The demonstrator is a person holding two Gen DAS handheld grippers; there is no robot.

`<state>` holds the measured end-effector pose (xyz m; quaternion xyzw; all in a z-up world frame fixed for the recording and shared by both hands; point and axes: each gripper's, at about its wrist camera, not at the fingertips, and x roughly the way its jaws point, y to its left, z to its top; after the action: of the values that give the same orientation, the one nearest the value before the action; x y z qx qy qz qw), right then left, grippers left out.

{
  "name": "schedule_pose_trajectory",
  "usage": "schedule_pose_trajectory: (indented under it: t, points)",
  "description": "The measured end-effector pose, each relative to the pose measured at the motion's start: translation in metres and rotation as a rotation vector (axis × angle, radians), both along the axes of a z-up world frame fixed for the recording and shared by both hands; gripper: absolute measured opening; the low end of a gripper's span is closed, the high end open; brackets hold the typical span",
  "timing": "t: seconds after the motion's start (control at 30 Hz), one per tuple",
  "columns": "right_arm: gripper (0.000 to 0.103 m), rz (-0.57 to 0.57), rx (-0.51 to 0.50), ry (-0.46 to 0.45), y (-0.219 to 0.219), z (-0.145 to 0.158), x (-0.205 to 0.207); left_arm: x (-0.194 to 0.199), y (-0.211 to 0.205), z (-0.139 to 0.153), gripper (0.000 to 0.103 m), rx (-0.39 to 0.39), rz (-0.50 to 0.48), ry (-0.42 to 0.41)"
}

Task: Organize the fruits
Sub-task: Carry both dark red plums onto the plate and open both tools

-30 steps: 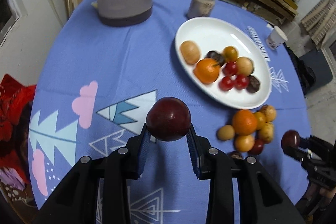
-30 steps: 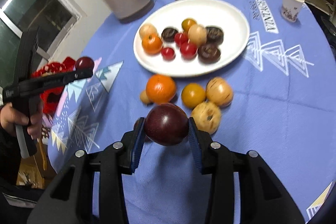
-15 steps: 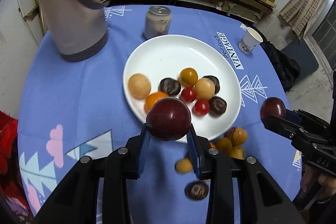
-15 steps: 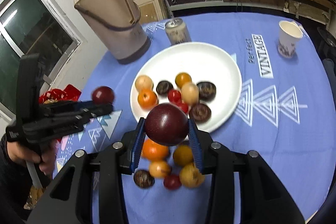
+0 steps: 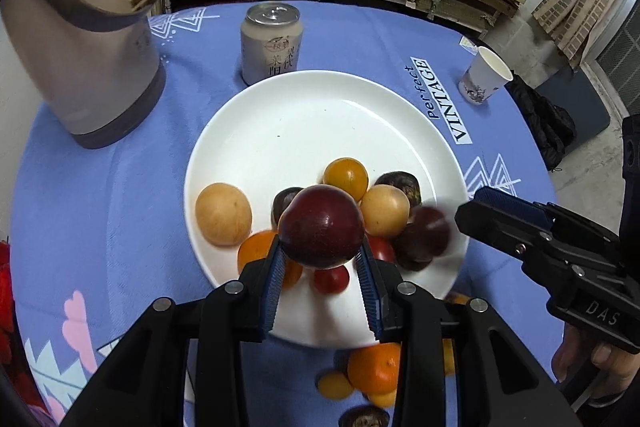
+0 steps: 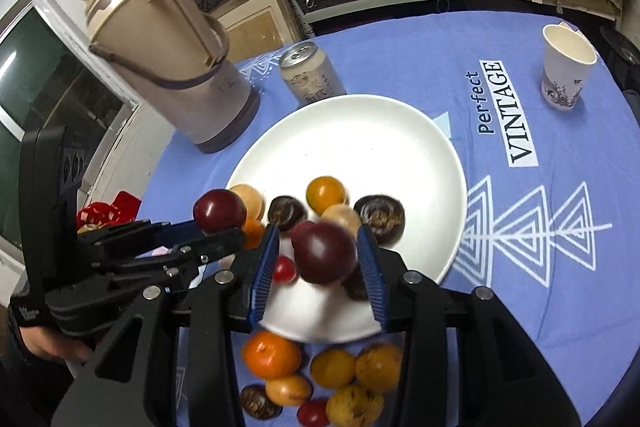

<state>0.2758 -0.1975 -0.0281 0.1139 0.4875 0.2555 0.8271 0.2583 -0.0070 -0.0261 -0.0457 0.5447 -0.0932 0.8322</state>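
Note:
My left gripper (image 5: 322,259) is shut on a dark red plum (image 5: 321,225) above the near part of the white plate (image 5: 304,107). My right gripper (image 6: 318,259) stands open over the plate's near edge (image 6: 360,131); a second dark plum (image 6: 324,253), blurred, is between its pads but apart from them, and shows falling by the other fruit (image 5: 426,227). The plate holds several fruits: yellow, orange, red and dark ones. A heap of loose fruit (image 6: 320,379) lies on the cloth in front of the plate.
A beige thermos (image 6: 168,67) stands left of the plate, a drink can (image 5: 272,43) behind it, a paper cup (image 6: 564,67) at the far right. The round table has a blue patterned cloth (image 5: 100,195). Shelves of cardboard stand behind.
Both grippers moved forward from the loose heap to over the plate. The right gripper opened and its plum came free; the left stays shut on its plum.

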Motion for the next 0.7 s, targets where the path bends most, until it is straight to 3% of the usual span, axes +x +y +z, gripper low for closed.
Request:
schedule_pose_trajectory:
  t: [0.23,0.3,0.33,0.5,0.7]
  points:
    - [0.04,-0.004,-0.007,0.019,0.003,-0.015,0.012,0.014,-0.003,-0.013,0.039,0.019,0.002,0.022]
    - [0.04,-0.004,-0.003,0.031,0.001,-0.018,0.012,0.012,-0.002,-0.011,0.057,0.024,0.013,0.0]
    - [0.04,-0.006,-0.001,0.036,0.0,-0.019,0.011,0.011,-0.001,-0.008,0.059,0.03,0.021,-0.017]
    - [0.042,-0.009,0.008,0.04,-0.005,-0.017,0.003,0.006,0.001,0.005,0.06,0.025,0.024,-0.042]
    - [0.051,-0.006,-0.012,0.055,-0.017,-0.018,-0.022,-0.012,0.006,0.011,0.061,0.027,0.032,-0.033]
